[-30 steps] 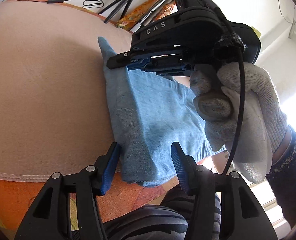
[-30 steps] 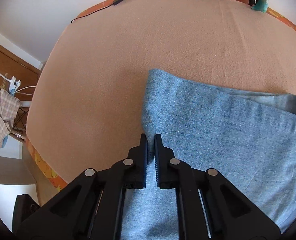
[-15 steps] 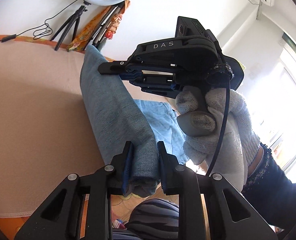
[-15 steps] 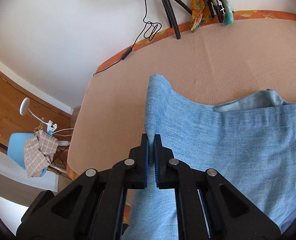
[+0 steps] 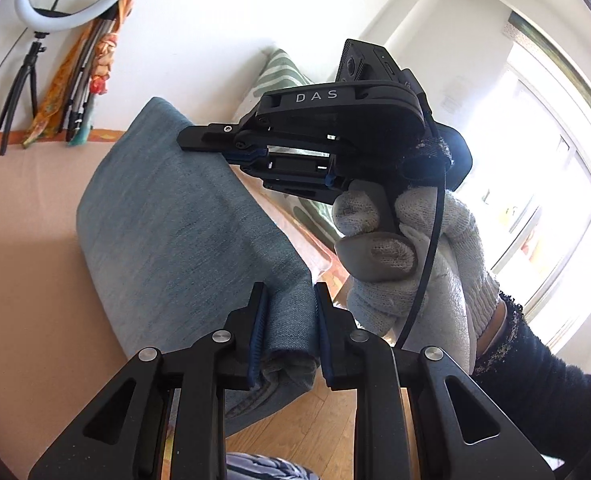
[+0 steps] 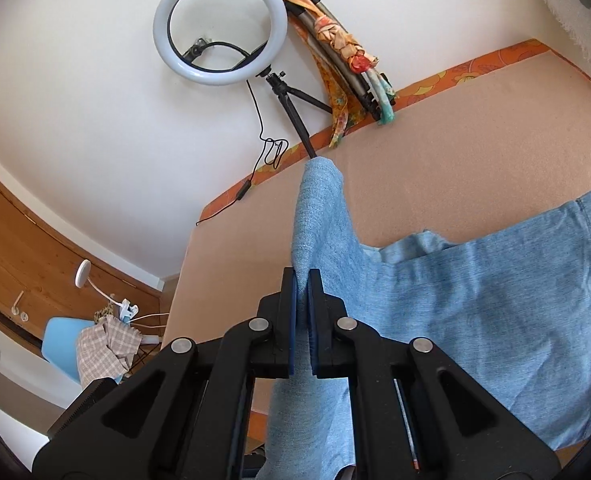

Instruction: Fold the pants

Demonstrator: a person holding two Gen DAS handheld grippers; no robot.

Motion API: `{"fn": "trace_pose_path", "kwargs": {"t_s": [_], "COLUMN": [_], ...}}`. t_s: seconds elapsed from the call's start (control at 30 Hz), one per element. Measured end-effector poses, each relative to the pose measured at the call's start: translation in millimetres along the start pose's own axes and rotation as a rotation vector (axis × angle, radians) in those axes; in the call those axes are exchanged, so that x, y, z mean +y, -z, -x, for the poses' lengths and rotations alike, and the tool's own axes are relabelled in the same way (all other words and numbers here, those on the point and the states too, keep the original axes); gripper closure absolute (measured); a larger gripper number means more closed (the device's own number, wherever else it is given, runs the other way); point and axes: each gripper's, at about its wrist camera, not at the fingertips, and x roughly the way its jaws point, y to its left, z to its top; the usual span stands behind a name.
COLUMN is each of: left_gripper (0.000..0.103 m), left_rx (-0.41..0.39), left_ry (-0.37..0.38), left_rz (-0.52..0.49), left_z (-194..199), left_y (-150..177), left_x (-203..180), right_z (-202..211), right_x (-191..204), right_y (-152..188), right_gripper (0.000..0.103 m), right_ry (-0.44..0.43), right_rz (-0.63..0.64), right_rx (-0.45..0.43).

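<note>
The light blue denim pants (image 5: pixel 183 232) hang lifted above the peach-covered bed (image 5: pixel 23 280). My left gripper (image 5: pixel 289 300) is shut on a bunched edge of the pants near the bottom of the left wrist view. Farther off in the same view, a white-gloved hand (image 5: pixel 411 264) holds my right gripper (image 5: pixel 185 142), which pinches the far edge of the cloth. In the right wrist view my right gripper (image 6: pixel 302 278) is shut on a thin fold of the pants (image 6: pixel 475 312), whose rest drapes to the right down onto the bed (image 6: pixel 455 152).
A ring light on a tripod (image 6: pixel 220 24) and a bundle of poles wrapped in orange cloth (image 6: pixel 347 60) stand against the white wall behind the bed. A blue chair with checked cloth (image 6: pixel 91 352) is at the left. A patterned cushion (image 5: pixel 279 76) and bright window (image 5: pixel 555 176) are at the right.
My left gripper closed on the pants edge. Both grippers then rose and carried the cloth up off the bed, so the wall and ring light came into view.
</note>
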Motion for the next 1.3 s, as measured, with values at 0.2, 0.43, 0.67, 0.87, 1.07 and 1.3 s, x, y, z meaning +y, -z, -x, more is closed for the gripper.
{"fn": "trace_pose_path", "kwargs": {"t_s": [0.2,0.43,0.67,0.87,1.07,1.3], "left_gripper": [0.083,0.083,0.083,0.083,0.086,0.083], "left_rx": [0.043,0.133,0.228,0.280,0.345,0.369], "left_ry": [0.075,0.134,0.141,0.116,0.109,0.080], "left_rz": [-0.037,-0.095,-0.110,-0.116,-0.145,-0.197], "left_z": [-51.0,-122.9,-183.2,-213.5,-224.6,-195.9], "left_y": [-13.4,-23.3,-17.8,-13.6,-6.9,-1.1], "left_x": [-18.1,-41.8,-50.3,-43.2,-44.7,-49.1], "right_z": [49.2,97.4,111.2,97.6,78.6,70.5], "right_x": [-50.1,-108.0,-174.1,-223.1,-252.6,-266.8], "right_y": [-9.6,-16.1,-20.1,-14.4,-9.2,-1.8], "right_gripper": [0.097,0.097,0.097,0.097,0.097,0.098], "right_ry": [0.044,0.117,0.181,0.204,0.229,0.288], "right_rz": [-0.056,-0.103,-0.147,-0.188,-0.215,-0.207], "right_rx": [-0.060,-0.106,-0.089,-0.055,-0.019,0.006]}}
